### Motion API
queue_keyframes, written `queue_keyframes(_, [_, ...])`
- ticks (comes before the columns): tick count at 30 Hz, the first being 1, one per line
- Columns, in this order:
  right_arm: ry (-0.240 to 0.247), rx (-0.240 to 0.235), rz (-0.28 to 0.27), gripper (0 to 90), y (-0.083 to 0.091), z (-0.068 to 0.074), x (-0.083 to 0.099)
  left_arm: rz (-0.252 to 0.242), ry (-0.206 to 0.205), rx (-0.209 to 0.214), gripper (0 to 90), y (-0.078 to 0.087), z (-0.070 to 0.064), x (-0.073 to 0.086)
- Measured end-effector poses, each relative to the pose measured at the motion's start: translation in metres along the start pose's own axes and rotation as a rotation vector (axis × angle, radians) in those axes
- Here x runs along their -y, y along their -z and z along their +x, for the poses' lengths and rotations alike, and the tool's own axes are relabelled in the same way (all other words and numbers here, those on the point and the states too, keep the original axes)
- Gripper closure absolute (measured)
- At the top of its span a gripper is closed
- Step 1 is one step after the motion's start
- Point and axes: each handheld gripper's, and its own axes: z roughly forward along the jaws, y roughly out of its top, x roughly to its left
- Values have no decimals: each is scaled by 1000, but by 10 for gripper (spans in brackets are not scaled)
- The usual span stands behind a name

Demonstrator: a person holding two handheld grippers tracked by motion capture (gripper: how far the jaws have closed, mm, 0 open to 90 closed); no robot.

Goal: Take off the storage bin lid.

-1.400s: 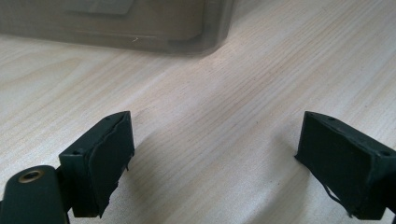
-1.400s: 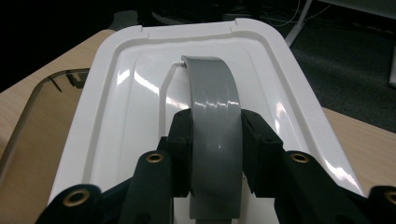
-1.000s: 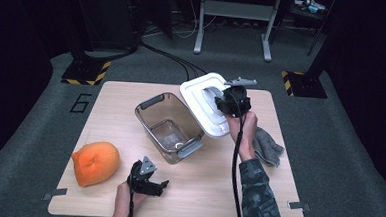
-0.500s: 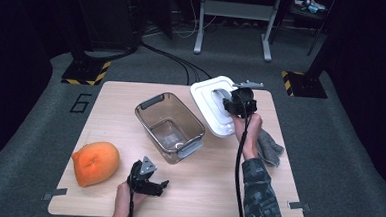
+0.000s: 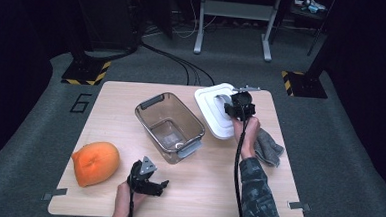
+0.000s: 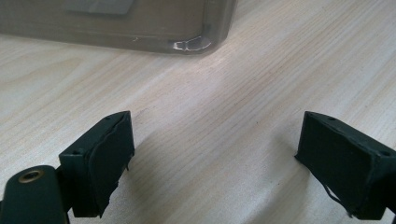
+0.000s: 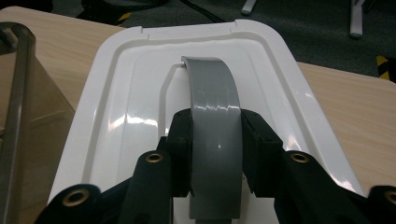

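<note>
A white bin lid lies at the back right of the table, beside a clear, empty plastic bin with grey latches. My right gripper is shut on the lid's grey arched handle, one jaw on each side of it. Near the front edge, my left gripper rests low over bare wood, open with nothing between its jaws. A corner of the bin shows just ahead of it. An orange pumpkin-like ball sits at the front left.
A crumpled grey cloth lies by the right forearm near the table's right edge. The wooden table has bare room in front of the bin. Dark floor, cables and stand legs surround the table.
The right gripper has carried the white lid by its handle to the right, away from the bin's rim. The left gripper has stayed put.
</note>
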Motion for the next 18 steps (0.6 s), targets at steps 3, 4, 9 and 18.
queue_keyframes(3, [-13,6,16,666,-7,2,5,0,0,0,105,0,0,0])
queue_keyframes(4, [-3,1,10,666,-10,2,7,0,0,0,105,0,0,0])
queue_keyframes(9, [-21,-2,23,665,-22,5,15,1,0,2,106,0,0,0])
queue_keyframes(18, [-37,7,33,665,-39,7,28,3,-2,4,105,0,0,0])
